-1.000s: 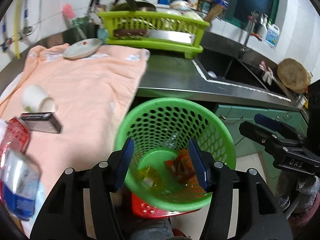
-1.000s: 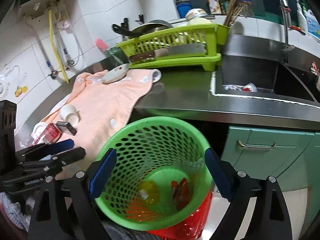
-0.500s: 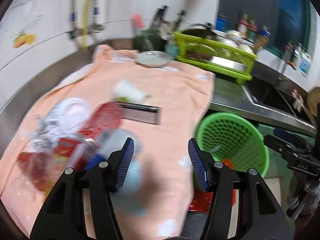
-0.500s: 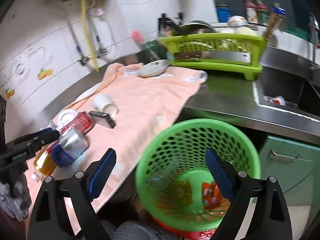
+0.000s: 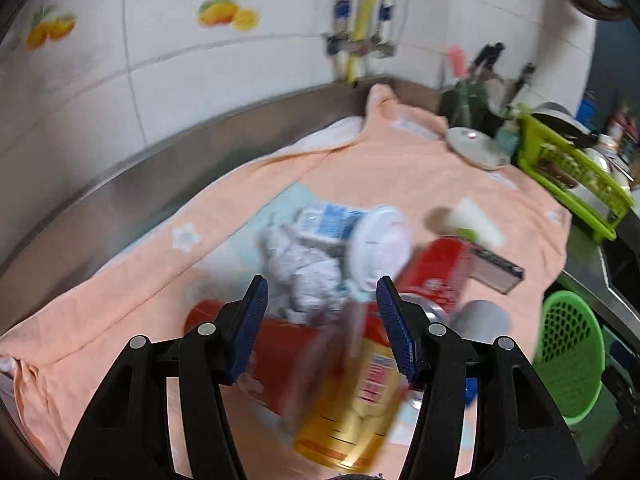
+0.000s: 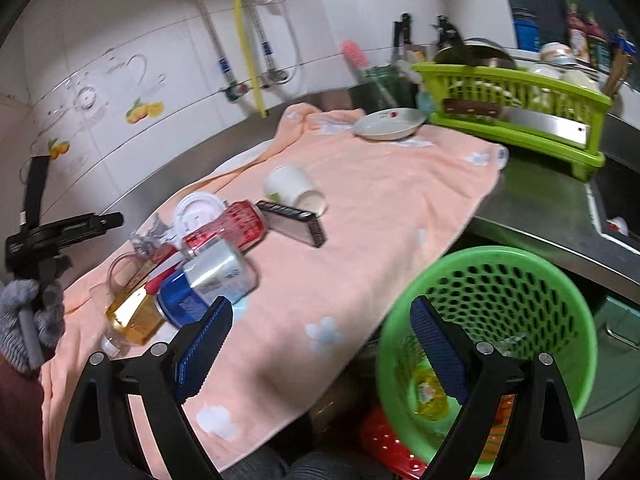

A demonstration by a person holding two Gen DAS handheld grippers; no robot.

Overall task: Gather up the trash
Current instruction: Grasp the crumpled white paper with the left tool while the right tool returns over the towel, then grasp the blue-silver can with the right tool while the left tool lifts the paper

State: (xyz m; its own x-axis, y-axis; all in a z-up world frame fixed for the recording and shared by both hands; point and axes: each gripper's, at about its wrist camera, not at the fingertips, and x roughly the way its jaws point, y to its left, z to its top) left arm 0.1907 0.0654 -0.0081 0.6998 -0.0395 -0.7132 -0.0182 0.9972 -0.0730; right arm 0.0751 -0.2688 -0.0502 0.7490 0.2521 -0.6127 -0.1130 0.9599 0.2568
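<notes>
A pile of trash lies on the peach towel (image 6: pixel 360 216): a red can (image 6: pixel 228 226), a silver-blue can (image 6: pixel 208 280), a yellow bottle (image 6: pixel 134 310), a white lid (image 6: pixel 196 210), a paper cup (image 6: pixel 294 190) and a dark box (image 6: pixel 292 222). My left gripper (image 5: pixel 320 322) is open, just above the yellow bottle (image 5: pixel 356 396) and crumpled wrappers (image 5: pixel 304 256); it also shows in the right wrist view (image 6: pixel 64 232). My right gripper (image 6: pixel 320 348) is open and empty, between the towel edge and the green basket (image 6: pixel 500 280), which holds some wrappers.
A green dish rack (image 6: pixel 516 100) with a cleaver and a white plate (image 6: pixel 390 124) stand at the back. The sink (image 6: pixel 616 208) lies to the right. A red stool (image 6: pixel 400 448) is under the basket. The tiled wall runs behind the counter.
My left gripper has swung left from over the basket to over the trash pile. My right gripper has turned left too, so the basket now sits at its right.
</notes>
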